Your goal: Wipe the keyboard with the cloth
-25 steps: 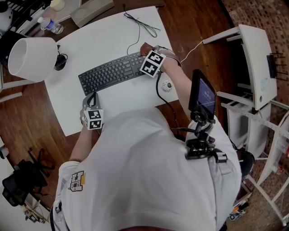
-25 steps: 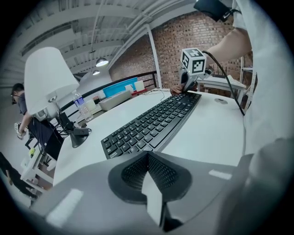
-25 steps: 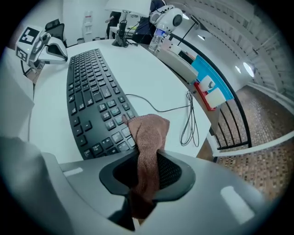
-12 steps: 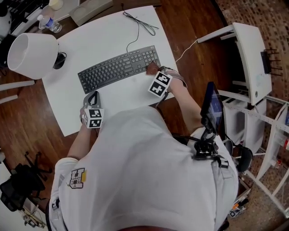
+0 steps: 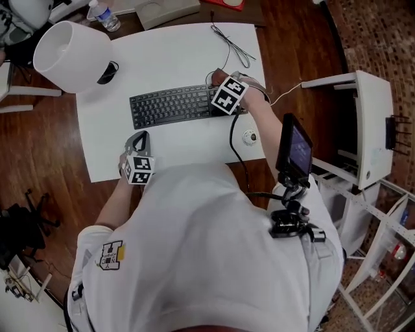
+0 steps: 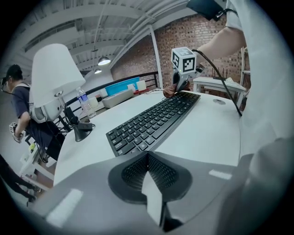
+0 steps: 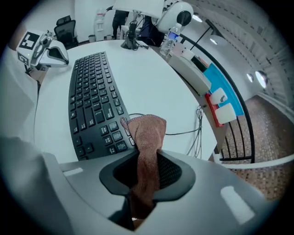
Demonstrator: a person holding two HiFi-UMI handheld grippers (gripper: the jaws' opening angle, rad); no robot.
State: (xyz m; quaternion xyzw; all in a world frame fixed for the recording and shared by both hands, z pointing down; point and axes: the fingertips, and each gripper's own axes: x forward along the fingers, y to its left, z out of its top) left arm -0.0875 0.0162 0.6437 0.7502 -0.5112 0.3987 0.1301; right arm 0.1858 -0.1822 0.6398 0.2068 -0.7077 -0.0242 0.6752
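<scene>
A black keyboard [image 5: 172,106] [image 6: 154,120] [image 7: 92,103] lies across the white table [image 5: 168,52]. My right gripper [image 5: 218,83] [image 7: 147,158] is at the keyboard's right end, pointing steeply down. It is shut on a brown cloth [image 5: 216,78] [image 7: 148,133], whose free end rests on the keys at the far right corner. My left gripper [image 5: 139,135] [image 6: 147,156] hovers over the table's near edge, in front of the keyboard's left end. Its jaws are shut with nothing between them. In the left gripper view the right gripper's marker cube [image 6: 183,59] shows above the keyboard's far end.
A white lamp shade [image 5: 70,55] [image 6: 57,75] stands at the table's back left, with a water bottle [image 5: 104,14] behind it. A thin black cable [image 5: 230,42] runs off the back right. A small round puck [image 5: 249,137] lies near the front right corner. A white rack [image 5: 363,123] stands to the right.
The right gripper with the cloth slid off the keyboard's right end toward the near edge, then came back onto the right end. The left gripper has stayed put.
</scene>
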